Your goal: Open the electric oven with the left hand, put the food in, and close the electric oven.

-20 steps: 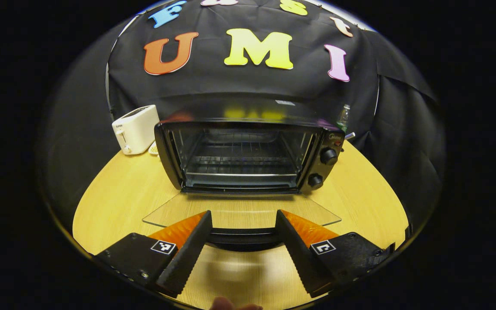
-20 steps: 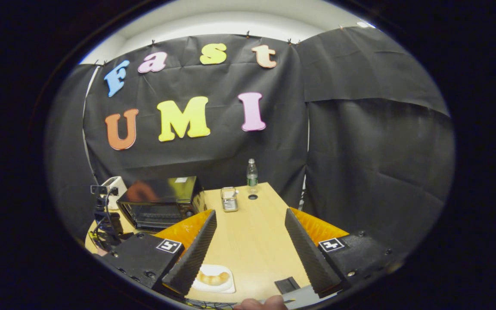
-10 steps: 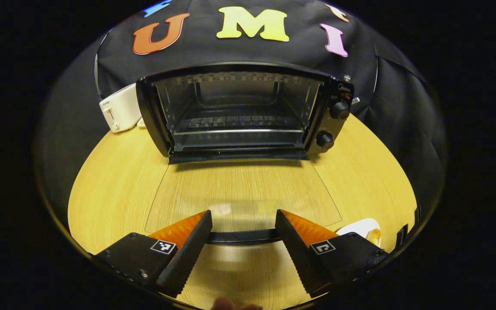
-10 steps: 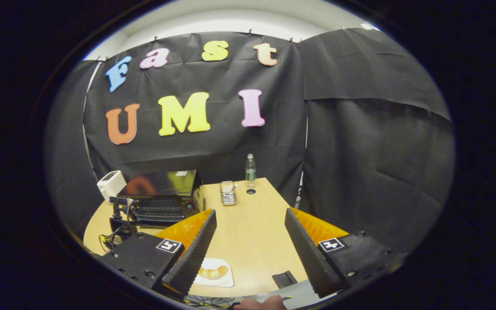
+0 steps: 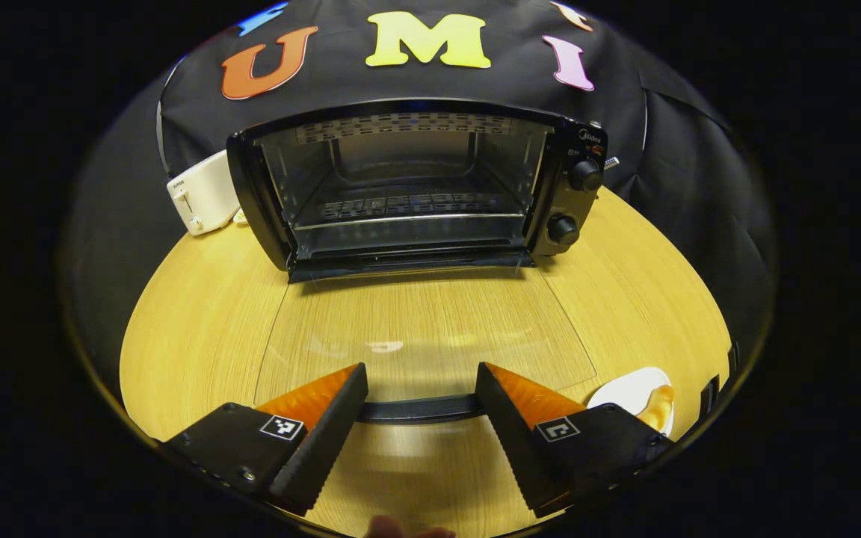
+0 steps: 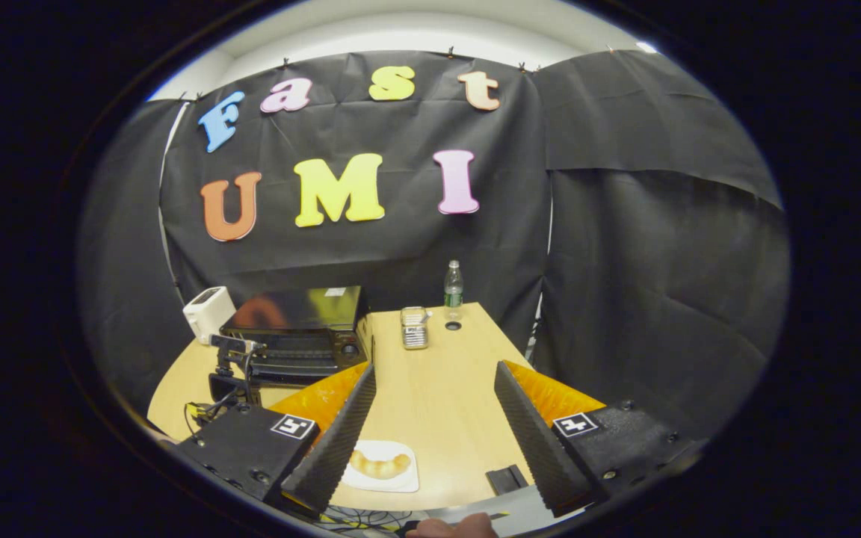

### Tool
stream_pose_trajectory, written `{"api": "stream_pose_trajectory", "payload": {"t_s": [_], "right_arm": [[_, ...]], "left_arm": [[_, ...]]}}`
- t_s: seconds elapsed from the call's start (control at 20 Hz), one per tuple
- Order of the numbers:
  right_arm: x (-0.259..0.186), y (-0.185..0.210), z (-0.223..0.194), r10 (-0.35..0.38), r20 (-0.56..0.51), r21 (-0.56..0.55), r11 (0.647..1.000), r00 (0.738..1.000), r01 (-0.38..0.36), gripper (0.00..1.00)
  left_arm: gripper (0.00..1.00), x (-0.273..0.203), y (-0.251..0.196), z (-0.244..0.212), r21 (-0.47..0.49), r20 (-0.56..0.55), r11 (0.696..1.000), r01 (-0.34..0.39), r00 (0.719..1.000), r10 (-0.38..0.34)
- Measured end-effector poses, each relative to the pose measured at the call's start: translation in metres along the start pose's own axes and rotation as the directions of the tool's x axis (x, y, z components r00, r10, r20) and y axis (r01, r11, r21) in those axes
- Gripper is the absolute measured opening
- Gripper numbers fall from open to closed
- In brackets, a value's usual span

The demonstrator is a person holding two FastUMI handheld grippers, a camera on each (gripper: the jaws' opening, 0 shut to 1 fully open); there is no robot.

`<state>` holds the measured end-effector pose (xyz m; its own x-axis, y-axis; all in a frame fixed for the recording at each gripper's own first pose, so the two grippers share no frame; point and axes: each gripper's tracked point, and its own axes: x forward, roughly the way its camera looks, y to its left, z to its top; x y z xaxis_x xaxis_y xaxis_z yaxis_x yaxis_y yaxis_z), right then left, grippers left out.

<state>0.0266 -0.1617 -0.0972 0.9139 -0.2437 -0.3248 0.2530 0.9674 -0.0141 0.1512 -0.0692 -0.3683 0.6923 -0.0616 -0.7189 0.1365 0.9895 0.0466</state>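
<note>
The black electric oven (image 5: 415, 187) stands at the back of the wooden table (image 5: 191, 321) with its cavity and wire rack exposed. Its glass door (image 5: 423, 329) lies folded flat toward me. My left gripper (image 5: 421, 373) is open, and the door's dark handle (image 5: 419, 409) runs across between its two fingers. A piece of golden bread (image 6: 380, 466) rests on a white plate (image 6: 400, 482) near the table's front edge; the plate (image 5: 628, 388) sits right of the door. My right gripper (image 6: 436, 370) hovers open above the table, just right of the plate, holding nothing.
A white toaster (image 5: 202, 193) sits left of the oven. Behind the oven's right side are a small metal box (image 6: 415, 336) and a plastic bottle (image 6: 454, 282). A small black block (image 6: 505, 478) lies at the front edge. Black cloth walls the booth.
The oven door has swung from roughly level down to lying flat, with the left gripper following its handle downward. The right gripper has shifted slightly and stays open.
</note>
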Motion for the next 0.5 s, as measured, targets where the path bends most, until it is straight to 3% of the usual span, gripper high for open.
{"api": "stream_pose_trajectory", "payload": {"t_s": [0.25,0.5], "right_arm": [[0.0,0.0,-0.011,0.009,-0.017,0.002,1.0,1.0,-0.009,0.97],[0.02,0.013,-0.048,0.066,-0.099,0.031,0.998,0.993,-0.063,1.0]], "left_arm": [[0.96,-0.022,0.004,0.023,0.001,0.086,1.0,-0.018,0.996,0.017],[0.95,-0.077,0.007,0.069,0.025,0.248,0.999,-0.026,0.969,0.019]]}}
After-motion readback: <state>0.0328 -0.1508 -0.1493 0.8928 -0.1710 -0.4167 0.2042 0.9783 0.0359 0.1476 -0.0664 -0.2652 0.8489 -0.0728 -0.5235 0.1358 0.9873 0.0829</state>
